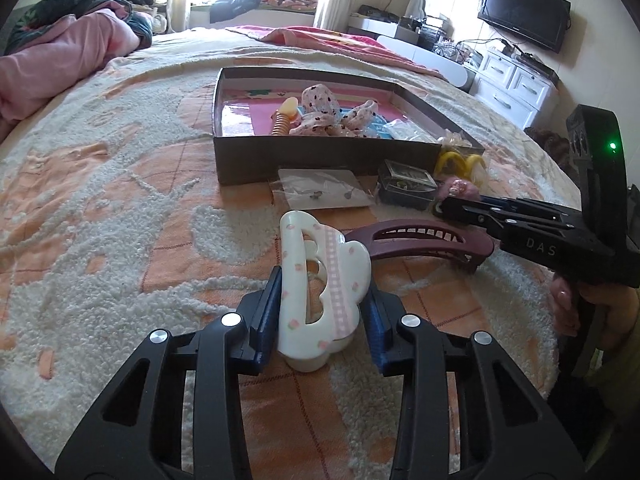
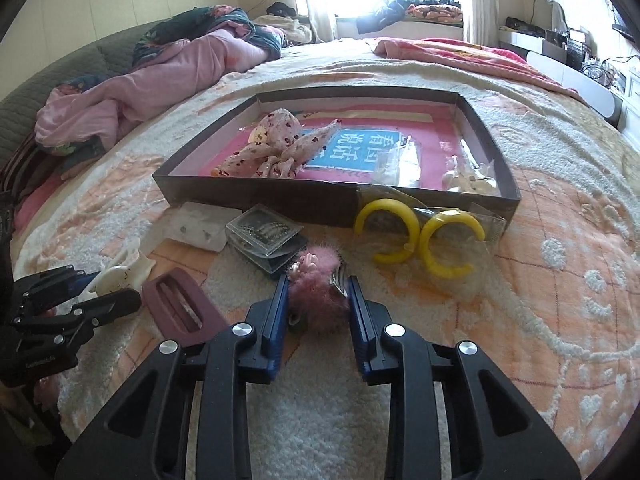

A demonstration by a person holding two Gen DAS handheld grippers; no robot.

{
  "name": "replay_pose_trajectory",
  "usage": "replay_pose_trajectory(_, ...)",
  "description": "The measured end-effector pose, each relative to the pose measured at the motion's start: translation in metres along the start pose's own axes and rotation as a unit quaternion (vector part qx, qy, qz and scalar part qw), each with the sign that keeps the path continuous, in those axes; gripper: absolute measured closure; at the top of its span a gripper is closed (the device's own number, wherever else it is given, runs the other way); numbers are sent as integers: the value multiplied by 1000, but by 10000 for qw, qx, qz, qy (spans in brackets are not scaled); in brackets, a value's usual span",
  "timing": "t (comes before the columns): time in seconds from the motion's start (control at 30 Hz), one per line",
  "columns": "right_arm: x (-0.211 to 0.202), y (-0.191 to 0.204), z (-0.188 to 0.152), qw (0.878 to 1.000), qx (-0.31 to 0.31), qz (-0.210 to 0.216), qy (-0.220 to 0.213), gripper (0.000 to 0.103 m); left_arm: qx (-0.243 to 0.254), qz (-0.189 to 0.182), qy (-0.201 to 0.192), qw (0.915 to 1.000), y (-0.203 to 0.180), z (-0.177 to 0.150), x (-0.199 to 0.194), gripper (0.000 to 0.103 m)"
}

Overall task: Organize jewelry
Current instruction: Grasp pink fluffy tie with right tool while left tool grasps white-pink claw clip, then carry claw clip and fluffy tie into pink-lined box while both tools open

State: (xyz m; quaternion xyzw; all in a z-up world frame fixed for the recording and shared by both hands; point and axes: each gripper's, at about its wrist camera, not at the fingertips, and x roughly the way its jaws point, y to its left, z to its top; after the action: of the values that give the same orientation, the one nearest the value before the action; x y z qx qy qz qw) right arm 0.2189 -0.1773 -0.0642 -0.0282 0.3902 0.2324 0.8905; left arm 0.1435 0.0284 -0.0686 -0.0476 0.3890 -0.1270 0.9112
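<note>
Left gripper (image 1: 322, 312) jaws clenched on white floral plastic claw clip (image 1: 320, 288), low over the fleecy peach-and-cream bedspread (image 1: 120, 208). Right gripper (image 2: 319, 312) jaws clamp pink fluffy hair clip (image 2: 316, 292) near dark shallow cardboard box (image 2: 280, 200). Maroon plastic clip (image 1: 424, 240) lies between them.

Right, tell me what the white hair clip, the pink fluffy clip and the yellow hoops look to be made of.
White hair clip: probably hard plastic, glossy with printed pink flowers; it catches highlights and has crisp cut-outs.
Pink fluffy clip: soft fuzzy fibre, maybe faux fur, with a metal-looking part at its edge.
Yellow hoops: likely smooth plastic, evenly coloured and slightly shiny, lying in a clear crinkly bag.
</note>
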Motion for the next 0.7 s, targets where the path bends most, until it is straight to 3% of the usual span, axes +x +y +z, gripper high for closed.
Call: replay_pose_trajectory(0.7, -54, -20, 5, 9984, 187, -180, -495, 76, 291, -150, -318, 9990, -25, 32, -18, 74)
